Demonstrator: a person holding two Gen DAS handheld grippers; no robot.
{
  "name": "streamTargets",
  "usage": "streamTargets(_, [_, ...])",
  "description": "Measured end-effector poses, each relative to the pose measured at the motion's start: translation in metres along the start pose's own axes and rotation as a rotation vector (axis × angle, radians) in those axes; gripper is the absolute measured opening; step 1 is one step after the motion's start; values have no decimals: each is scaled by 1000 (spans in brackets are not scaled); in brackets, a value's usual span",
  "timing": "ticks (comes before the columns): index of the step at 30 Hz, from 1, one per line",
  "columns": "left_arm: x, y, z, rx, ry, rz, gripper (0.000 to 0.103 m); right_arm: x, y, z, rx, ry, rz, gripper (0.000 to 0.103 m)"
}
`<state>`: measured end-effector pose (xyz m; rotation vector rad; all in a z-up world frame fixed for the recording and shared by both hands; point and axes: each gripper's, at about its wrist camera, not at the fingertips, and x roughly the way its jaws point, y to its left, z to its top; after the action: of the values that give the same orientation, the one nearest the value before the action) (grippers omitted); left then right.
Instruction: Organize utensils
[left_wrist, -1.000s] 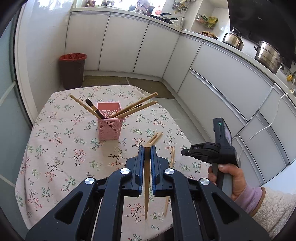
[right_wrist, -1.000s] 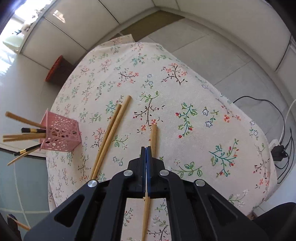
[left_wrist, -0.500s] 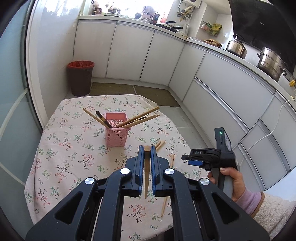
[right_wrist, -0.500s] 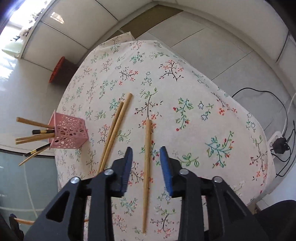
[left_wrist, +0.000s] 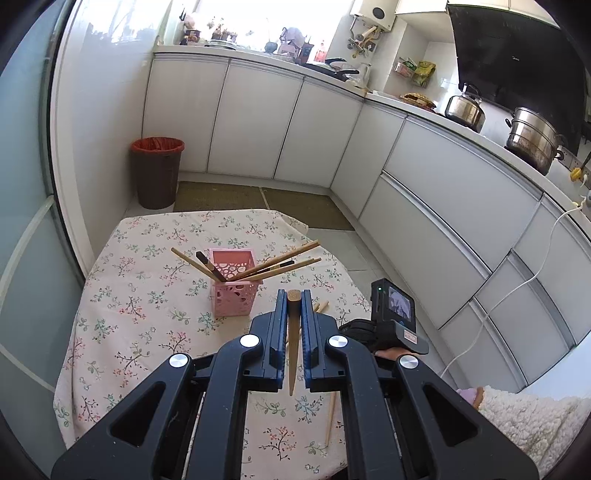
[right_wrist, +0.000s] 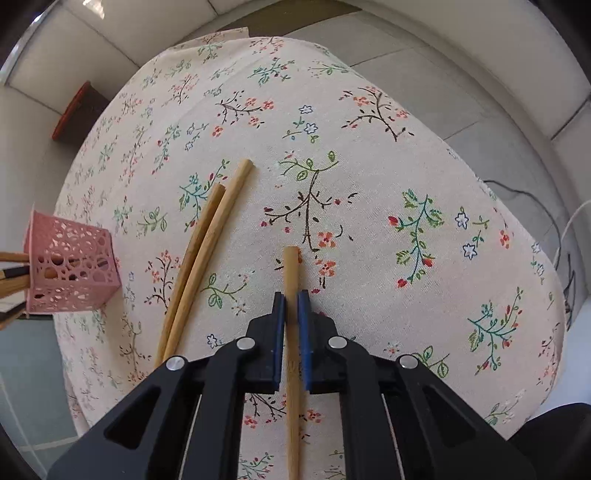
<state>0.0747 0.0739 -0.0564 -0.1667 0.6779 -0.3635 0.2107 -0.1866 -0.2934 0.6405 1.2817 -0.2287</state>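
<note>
My left gripper (left_wrist: 294, 295) is shut on a wooden chopstick (left_wrist: 293, 343) and holds it above the table, near the pink perforated holder (left_wrist: 234, 291), which holds several chopsticks. My right gripper (right_wrist: 291, 295) is down at the table with its jaws closed around a single wooden chopstick (right_wrist: 290, 273) that lies on the floral tablecloth (right_wrist: 369, 177). Two more chopsticks (right_wrist: 207, 243) lie side by side to its left. The pink holder (right_wrist: 70, 269) is at the far left of the right wrist view. The right gripper's body (left_wrist: 391, 321) shows in the left wrist view.
The table's right edge drops to a tiled floor with cables (right_wrist: 561, 229). White kitchen cabinets (left_wrist: 443, 206) run along the back and right. A bin with a red liner (left_wrist: 157, 171) stands beyond the table. Pots (left_wrist: 532, 140) sit on the counter.
My left gripper rose and drew back with its chopstick. My right gripper opened, dropped down to the table and closed its jaws on the single chopstick.
</note>
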Motion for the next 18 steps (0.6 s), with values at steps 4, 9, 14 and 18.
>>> streamTargets(4, [-3, 0, 1, -9, -9, 6, 6, -41, -8, -13, -53, -91, 81, 8])
streamTargets(9, [-12, -1, 6, -22, -25, 12, 6, -120, 0, -44, -196, -233, 144, 8])
streamTargets(14, [-18, -3, 13, -36, -29, 18, 6, -182, 9, -70, -299, -321, 213, 8])
streamTargets(18, [-22, -3, 19, -54, -31, 25, 6, -217, 17, -85, -364, -362, 248, 8])
